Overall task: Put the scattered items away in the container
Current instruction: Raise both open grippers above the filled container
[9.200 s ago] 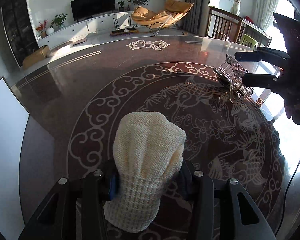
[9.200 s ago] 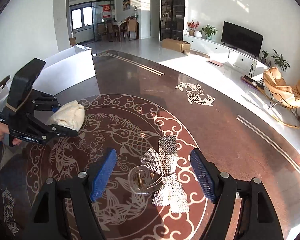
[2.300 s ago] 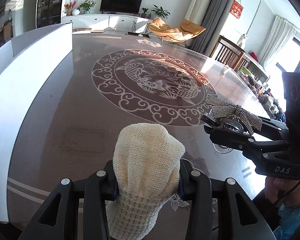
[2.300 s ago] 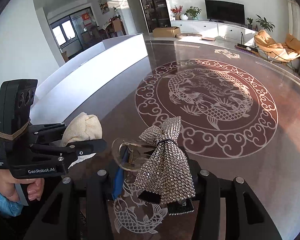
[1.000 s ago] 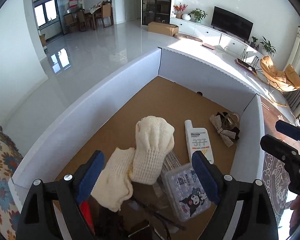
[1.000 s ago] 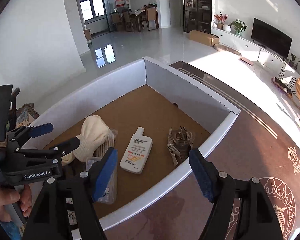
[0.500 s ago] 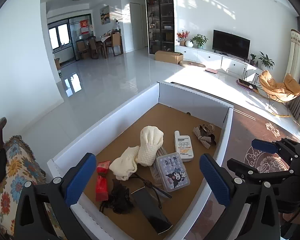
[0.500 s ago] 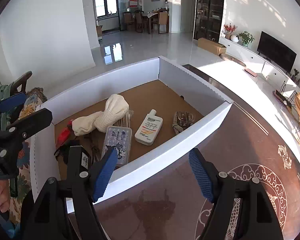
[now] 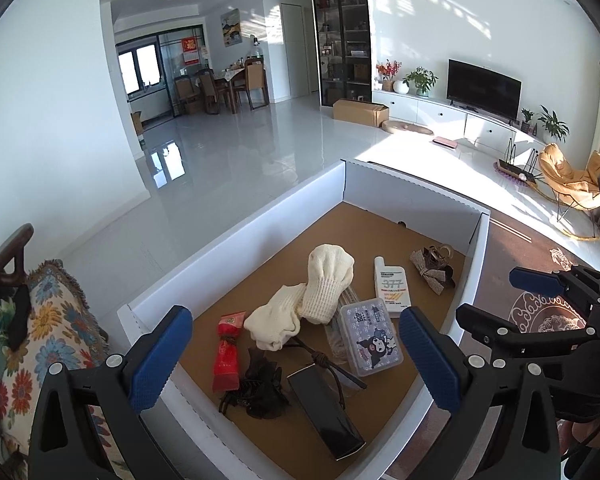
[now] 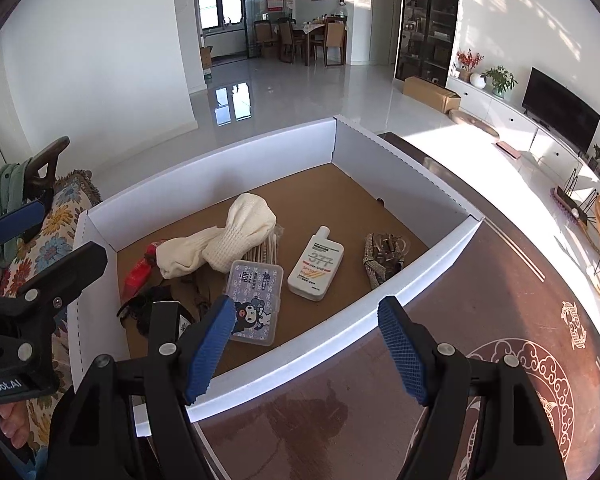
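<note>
Both grippers, left [image 9: 296,354] and right [image 10: 306,342], are held with fingers apart and nothing between them above the box [image 10: 340,330]; a sock [image 9: 326,280] lies inside.

Sunlit white living room

Glossy white floor [image 9: 228,160] ahead; television [image 9: 484,88] on a low cabinet [image 9: 440,114] to the right, dining chairs [image 9: 220,88] by far windows [image 9: 138,68].
</note>
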### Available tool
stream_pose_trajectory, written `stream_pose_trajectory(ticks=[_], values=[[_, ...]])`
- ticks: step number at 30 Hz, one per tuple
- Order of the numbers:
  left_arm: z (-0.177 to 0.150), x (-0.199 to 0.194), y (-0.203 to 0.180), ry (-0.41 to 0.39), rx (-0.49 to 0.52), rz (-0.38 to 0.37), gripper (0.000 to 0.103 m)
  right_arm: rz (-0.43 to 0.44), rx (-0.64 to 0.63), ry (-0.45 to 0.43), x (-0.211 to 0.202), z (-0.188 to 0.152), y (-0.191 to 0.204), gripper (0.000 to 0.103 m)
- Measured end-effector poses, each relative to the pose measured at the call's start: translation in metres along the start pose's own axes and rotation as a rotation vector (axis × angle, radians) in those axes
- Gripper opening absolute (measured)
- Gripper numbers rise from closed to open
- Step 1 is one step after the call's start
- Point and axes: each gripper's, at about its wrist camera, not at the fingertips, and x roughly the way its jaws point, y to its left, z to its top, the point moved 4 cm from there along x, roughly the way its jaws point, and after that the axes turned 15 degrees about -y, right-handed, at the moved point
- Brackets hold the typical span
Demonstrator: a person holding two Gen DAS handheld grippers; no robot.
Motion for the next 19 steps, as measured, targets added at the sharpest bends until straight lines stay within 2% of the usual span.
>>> stream_pose_trajectory(ticks=[11,15,19], values=[[-0.002,0.008,0.011,0.013,-0.015,0.062,0.103,0.012,-0.017,0.009,0.01,0.003,0.01,0.075],[-0.005,0.012,0.013,0.044,-0.055,0.027,0.103,0.012,-0.016,0.009,0.013,0.003,0.009,0.075],[-0.007,0.013,0.016,0.043,-0.107,0.006,0.103,0.011,-0.012,0.007,0.015,0.004,0.009,0.075]])
